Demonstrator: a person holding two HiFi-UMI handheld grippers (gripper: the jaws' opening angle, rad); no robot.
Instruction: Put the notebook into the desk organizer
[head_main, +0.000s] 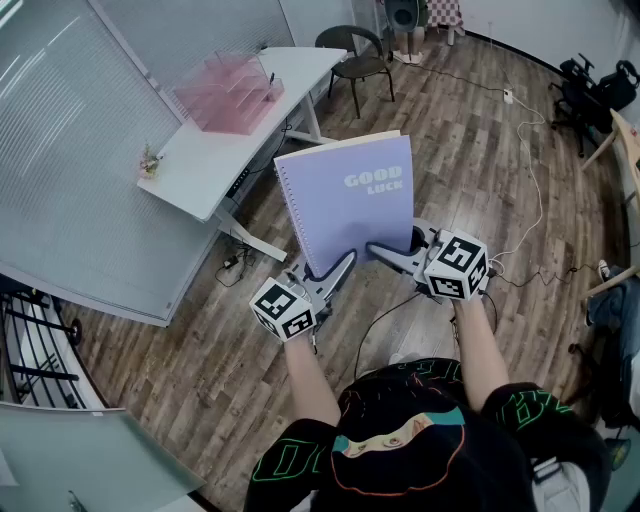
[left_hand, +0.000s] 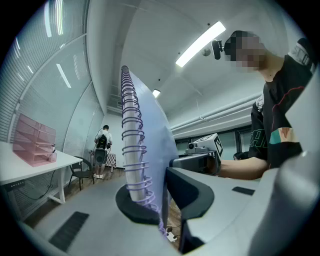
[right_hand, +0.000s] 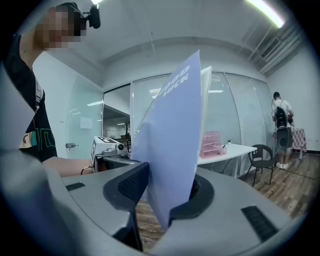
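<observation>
A lilac spiral notebook (head_main: 350, 200) printed "GOOD LUCK" stands upright in the air over the wooden floor. My left gripper (head_main: 340, 268) is shut on its lower left corner; in the left gripper view the pads pinch the cover beside the wire spiral (left_hand: 132, 150). My right gripper (head_main: 385, 252) reaches in at the lower right. There its jaws (right_hand: 170, 195) stand wider than the notebook (right_hand: 175, 140), whose bottom corner hangs between them, so the right gripper is open. The pink clear desk organizer (head_main: 228, 92) sits on the white desk (head_main: 200, 165), up and left of the notebook.
A small plant (head_main: 150, 160) stands at the desk's left end. Beyond the desk is a black chair (head_main: 355, 60). Cables (head_main: 530, 170) trail over the floor at right. Someone with a backpack (right_hand: 281, 125) stands at the far wall. A glass partition runs along the left.
</observation>
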